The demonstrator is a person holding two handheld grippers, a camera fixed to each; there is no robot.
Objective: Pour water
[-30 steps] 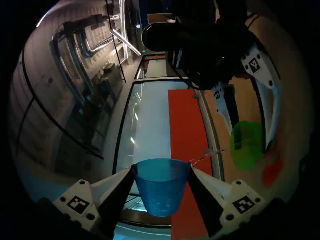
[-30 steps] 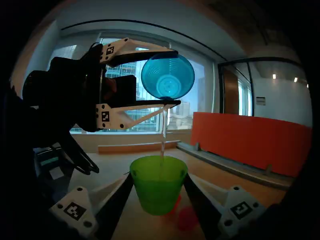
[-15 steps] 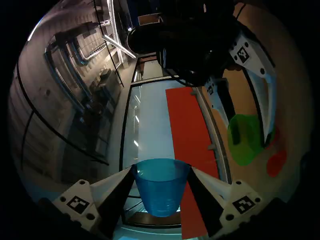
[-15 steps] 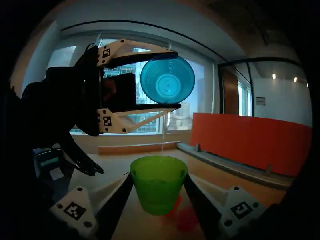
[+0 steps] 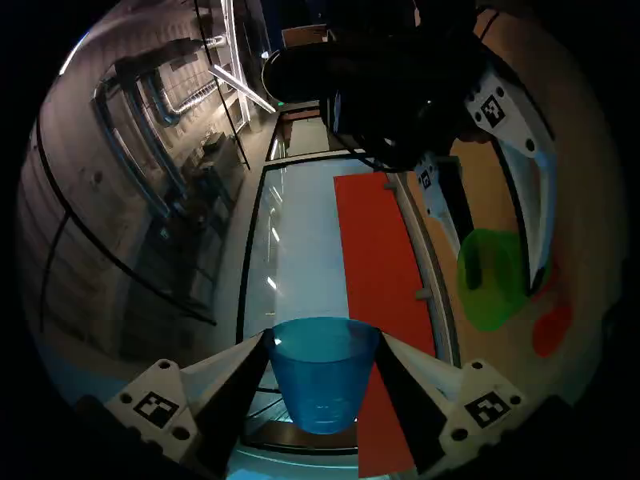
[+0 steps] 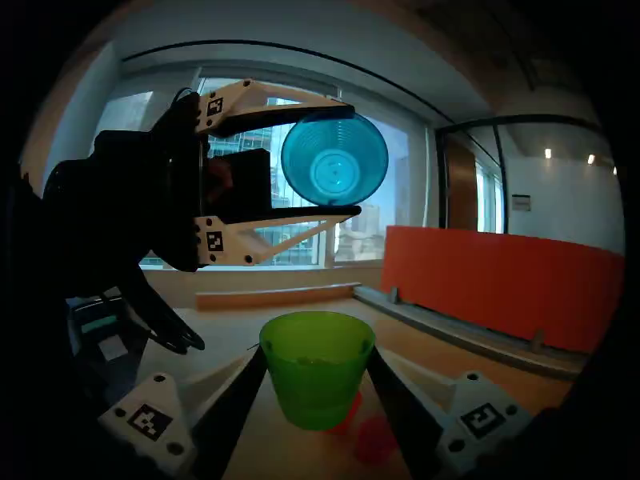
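Office: glass partition [image 6: 480,184], city-view window [image 6: 404,184]

One blue cup [image 5: 322,376], one green cup [image 6: 318,380], two grippers [image 5: 322,342] [image 6: 317,354], one orange partition [image 6: 512,284]

Here's the translucent blue plastic cup [image 5: 322,372], fine ridges ringing it. The left gripper [image 5: 322,346] shows white fingers [image 5: 210,366], black inner pads [image 5: 240,392], black-and-white square tags [image 5: 156,408]; the right gripper [image 6: 318,358] matches. There's the translucent lime-green plastic cup [image 6: 318,380], a flat orange-red partition wall [image 6: 504,276], a pale tan wooden tabletop [image 6: 292,452].
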